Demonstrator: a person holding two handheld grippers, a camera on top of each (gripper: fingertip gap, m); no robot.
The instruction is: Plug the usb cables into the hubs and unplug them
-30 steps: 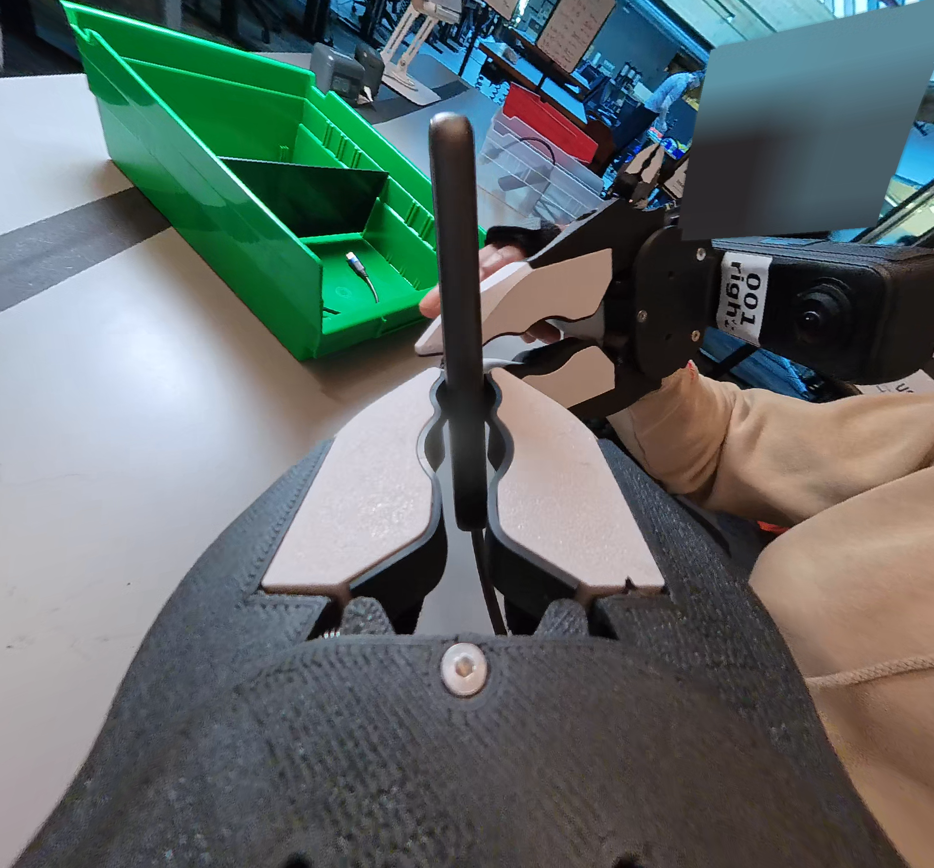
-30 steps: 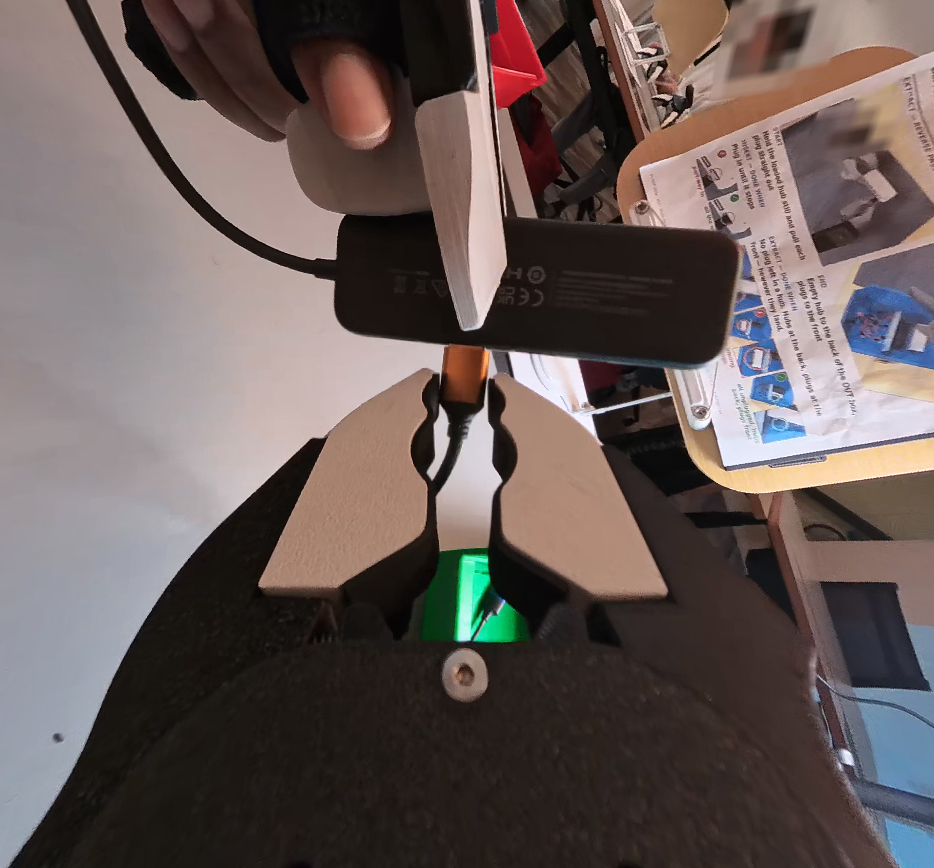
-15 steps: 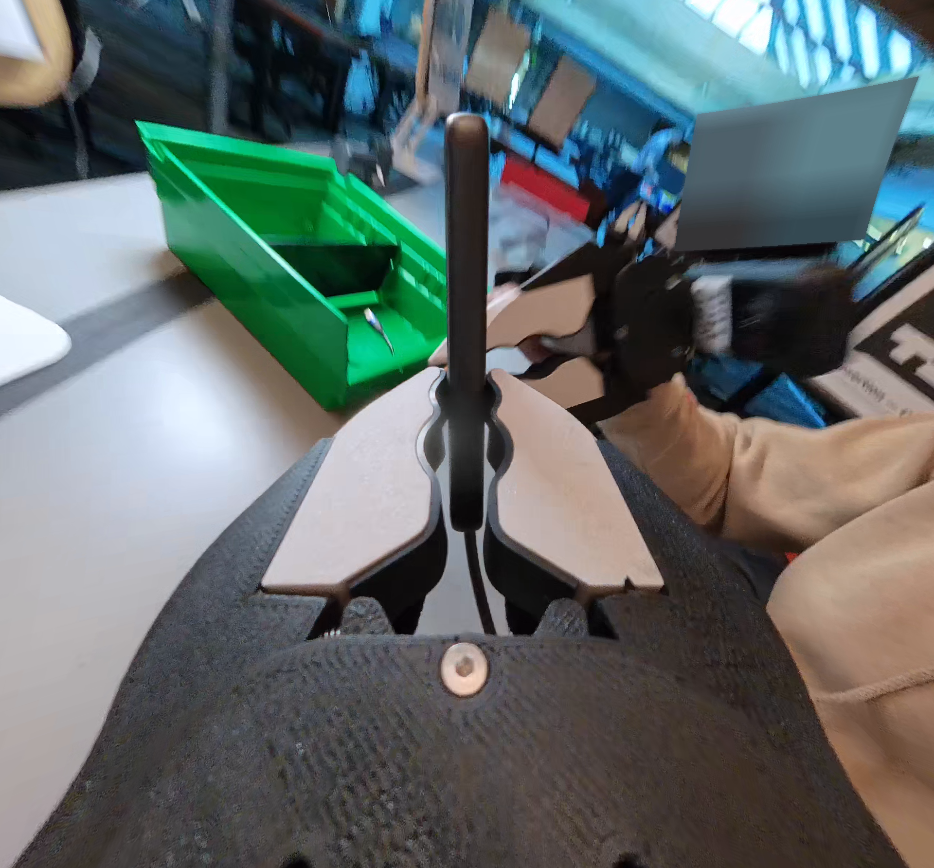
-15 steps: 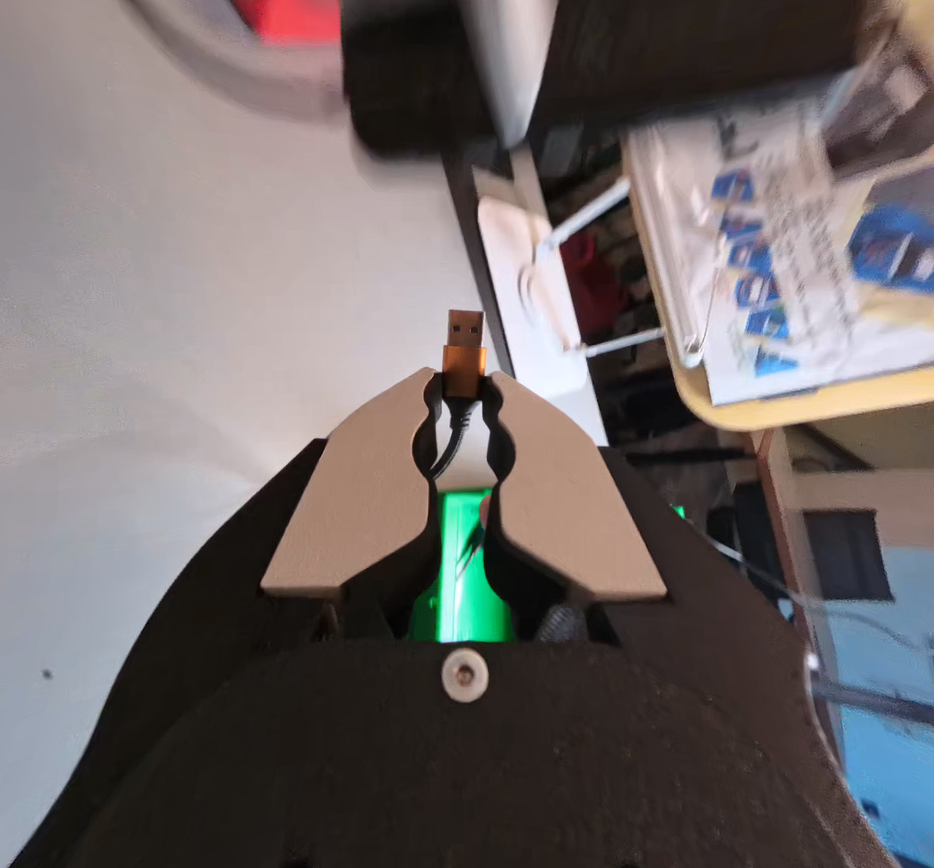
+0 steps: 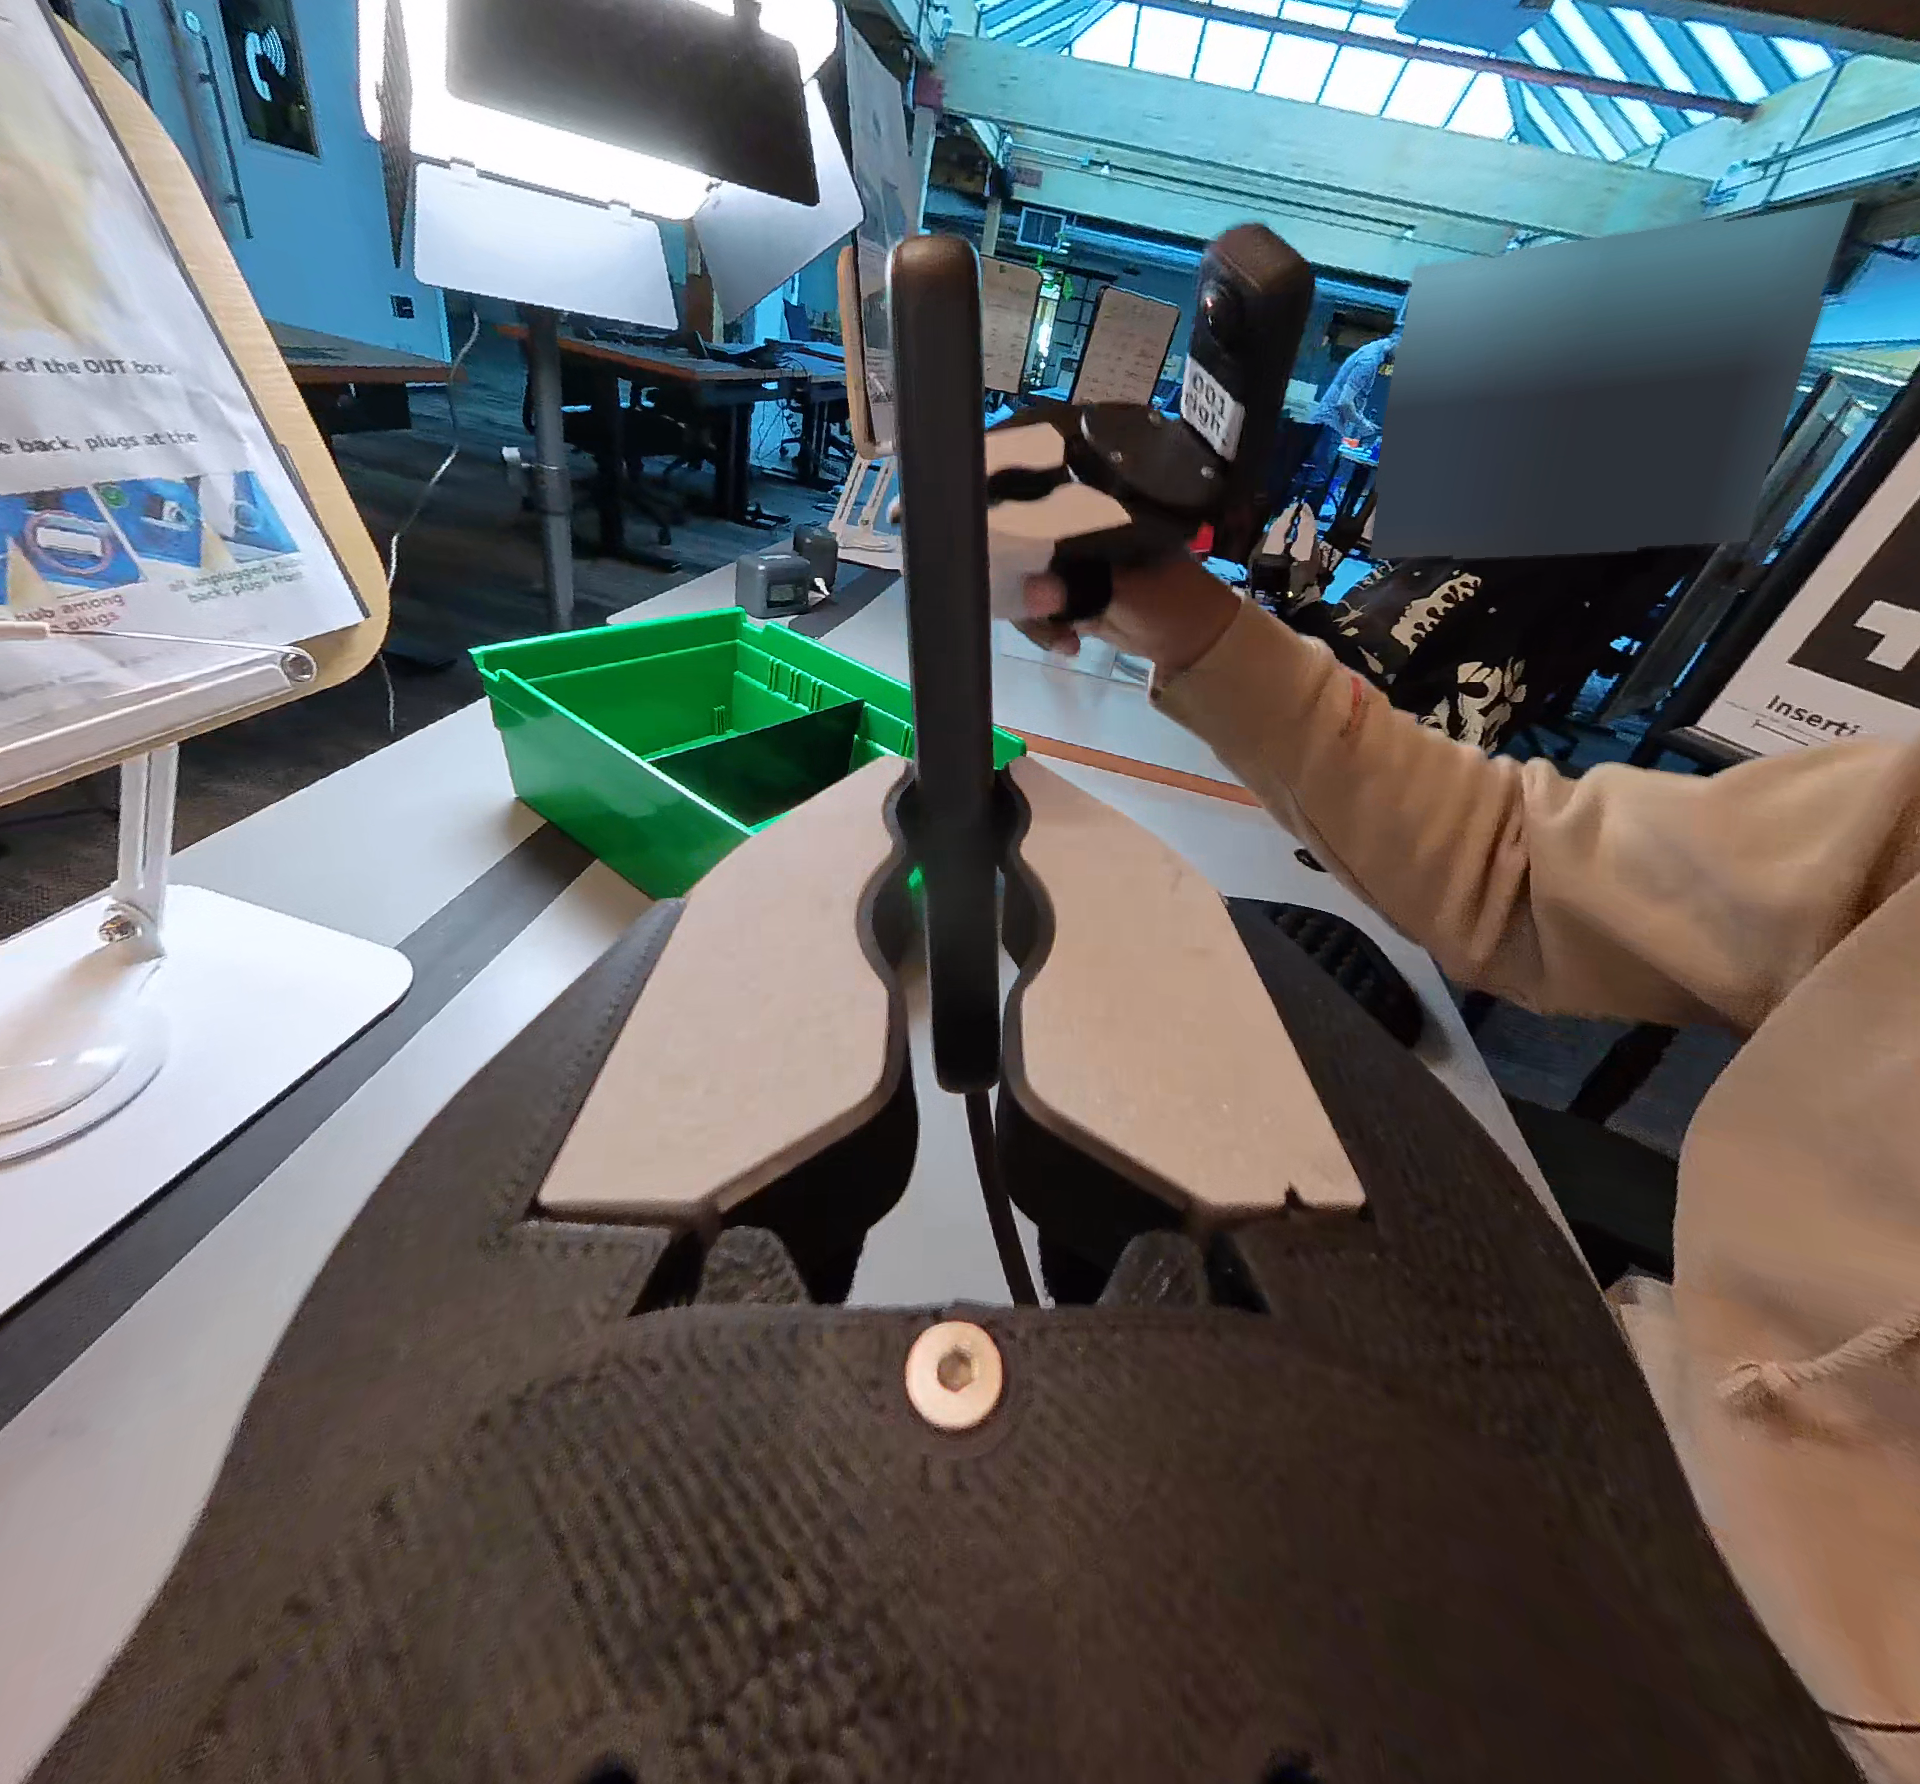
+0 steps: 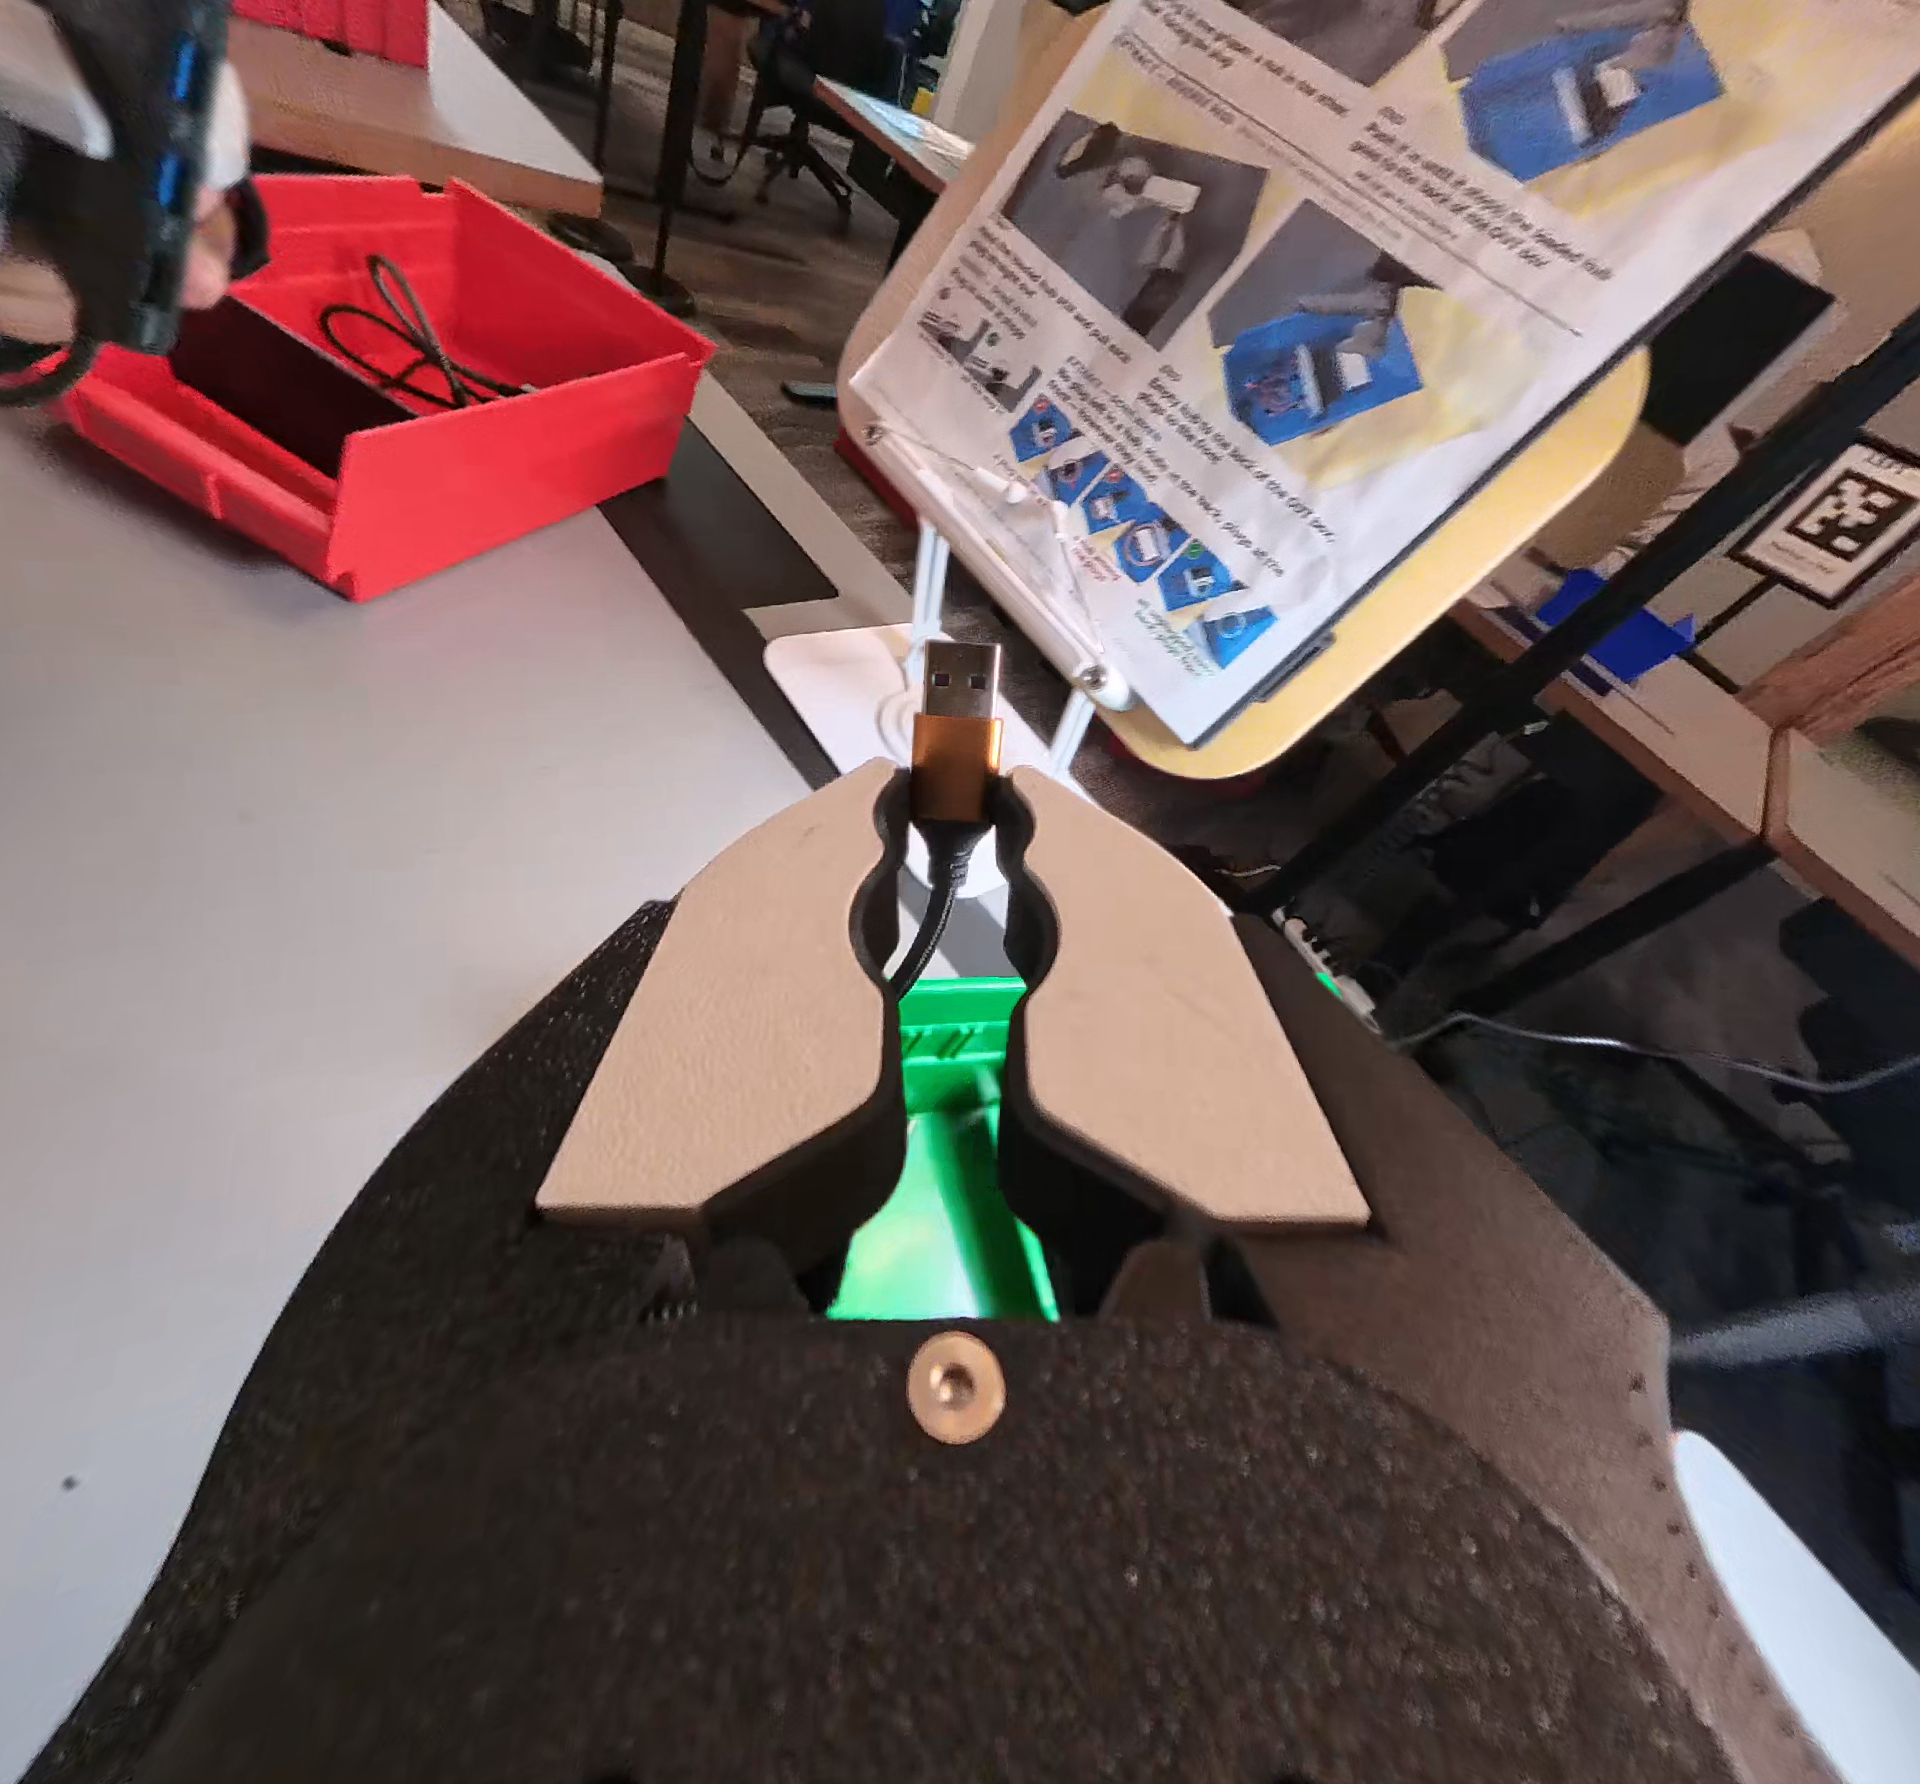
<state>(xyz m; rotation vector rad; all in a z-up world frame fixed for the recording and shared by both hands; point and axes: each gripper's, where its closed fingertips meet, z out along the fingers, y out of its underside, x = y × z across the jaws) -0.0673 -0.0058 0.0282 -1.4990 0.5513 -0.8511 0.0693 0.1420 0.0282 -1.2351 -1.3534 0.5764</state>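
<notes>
Your left claw [image 5: 951, 799] is clamped tight on the black USB hub [image 5: 940, 591], which stands edge-on and upright between the fingers; its thin black lead [image 5: 1003, 1204] drops back toward the wrist at 6 o'clock. Hub is off the counter [image 5: 312, 903], w/ nothing plugged into the part you can see.

Your right claw [image 6: 954, 778] is pinched on the USB cable [image 6: 925, 934] right at the copper-coloured plug [image 6: 956, 726]; the silver connector tip sticks out past the fingertips toward 12 o'clock, bare, touching nothing. So plug and hub are well apart: in the right wrist view the hub [image 6: 166, 103] shows blurred at approx 10 o'clock, far top left corner.

Green bin [image 5: 644, 747] sits on the counter at 11 o'clock of the left claw, dark divider inside. In the right wrist view a strip of it shows through the gap behind the fingers [image 6: 1174, 1038]. Red bin [image 6: 468, 446] is at 10 o'clock of the right claw, w/ a coiled black cord [image 6: 416, 342] in it. Instruction sheet on a white stand [image 6: 1351, 300] is at 1 o'clock, tilted, at the counter's far edge.

In the left wrist view your right claw [image 5: 1039, 508] shows at 1 o'clock behind the hub, held by a hand in a tan sleeve [image 5: 1455, 830].
</notes>
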